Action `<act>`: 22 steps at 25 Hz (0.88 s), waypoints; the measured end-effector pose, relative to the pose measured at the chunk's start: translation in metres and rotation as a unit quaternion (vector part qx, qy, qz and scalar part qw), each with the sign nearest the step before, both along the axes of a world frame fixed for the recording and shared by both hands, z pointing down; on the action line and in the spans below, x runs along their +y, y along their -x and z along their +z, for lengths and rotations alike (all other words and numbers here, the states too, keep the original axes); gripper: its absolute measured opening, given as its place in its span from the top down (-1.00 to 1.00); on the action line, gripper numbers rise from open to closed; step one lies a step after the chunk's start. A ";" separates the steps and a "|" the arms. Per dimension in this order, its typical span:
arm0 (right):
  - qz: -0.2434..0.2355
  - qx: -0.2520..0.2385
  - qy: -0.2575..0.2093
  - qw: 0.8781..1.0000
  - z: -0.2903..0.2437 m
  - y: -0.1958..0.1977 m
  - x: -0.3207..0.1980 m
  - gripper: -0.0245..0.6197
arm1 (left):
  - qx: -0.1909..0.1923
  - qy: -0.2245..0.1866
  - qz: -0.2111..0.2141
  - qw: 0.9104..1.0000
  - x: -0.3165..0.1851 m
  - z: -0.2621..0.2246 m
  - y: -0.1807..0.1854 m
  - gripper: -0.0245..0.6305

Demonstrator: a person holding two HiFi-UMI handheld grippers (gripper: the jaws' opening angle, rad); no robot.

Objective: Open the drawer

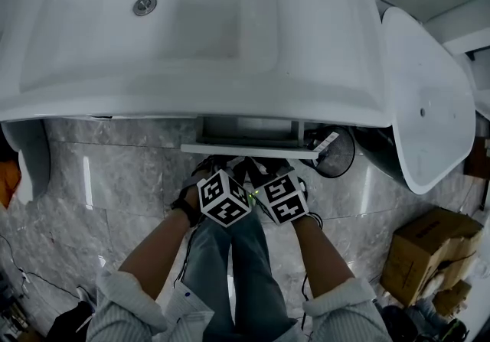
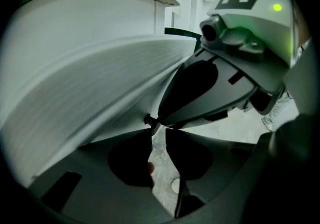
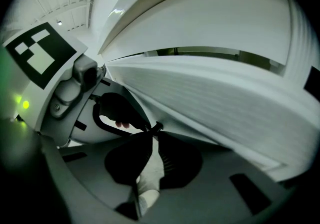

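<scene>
A white drawer (image 1: 249,151) sticks out a little from under the white basin (image 1: 191,27). Both grippers are side by side right below its front panel, marker cubes toward me. The left gripper (image 1: 217,174) and right gripper (image 1: 264,174) point their jaws up at the panel's lower edge. In the left gripper view the drawer front (image 2: 90,92) fills the left, and the left gripper (image 2: 157,130) shows only a thin slit between its jaws, with nothing held. In the right gripper view the drawer front (image 3: 215,97) fills the right, and the right gripper (image 3: 151,133) has its tips together at that edge.
A large white curved fixture (image 1: 429,103) stands to the right of the basin, with a dark round wire object (image 1: 337,153) beside the drawer. A cardboard box (image 1: 429,249) lies at the lower right. The person's legs (image 1: 245,271) stand on the grey marble floor (image 1: 115,187).
</scene>
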State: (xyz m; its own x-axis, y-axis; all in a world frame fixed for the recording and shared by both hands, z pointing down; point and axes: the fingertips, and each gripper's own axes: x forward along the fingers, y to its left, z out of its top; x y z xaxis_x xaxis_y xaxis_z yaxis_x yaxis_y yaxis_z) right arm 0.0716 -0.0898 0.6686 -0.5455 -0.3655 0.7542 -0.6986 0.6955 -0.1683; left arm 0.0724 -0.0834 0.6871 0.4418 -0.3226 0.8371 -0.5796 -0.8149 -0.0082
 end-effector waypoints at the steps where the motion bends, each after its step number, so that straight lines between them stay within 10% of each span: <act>1: 0.002 0.000 0.001 1.000 0.000 0.000 0.003 0.82 | 0.000 0.000 -0.002 1.000 0.002 0.000 0.000 0.64; 22: 0.029 -0.003 0.009 1.000 0.010 -0.003 0.039 0.83 | 0.011 0.014 -0.035 0.999 0.038 0.013 0.000 0.65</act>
State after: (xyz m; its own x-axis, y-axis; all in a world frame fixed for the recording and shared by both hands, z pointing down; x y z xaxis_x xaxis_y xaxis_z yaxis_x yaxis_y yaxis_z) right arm 0.0748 -0.0509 0.6790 -0.5290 -0.3820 0.7578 -0.7360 0.6511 -0.1855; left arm 0.0726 -0.0454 0.6997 0.4385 -0.3293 0.8362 -0.6342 -0.7726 0.0283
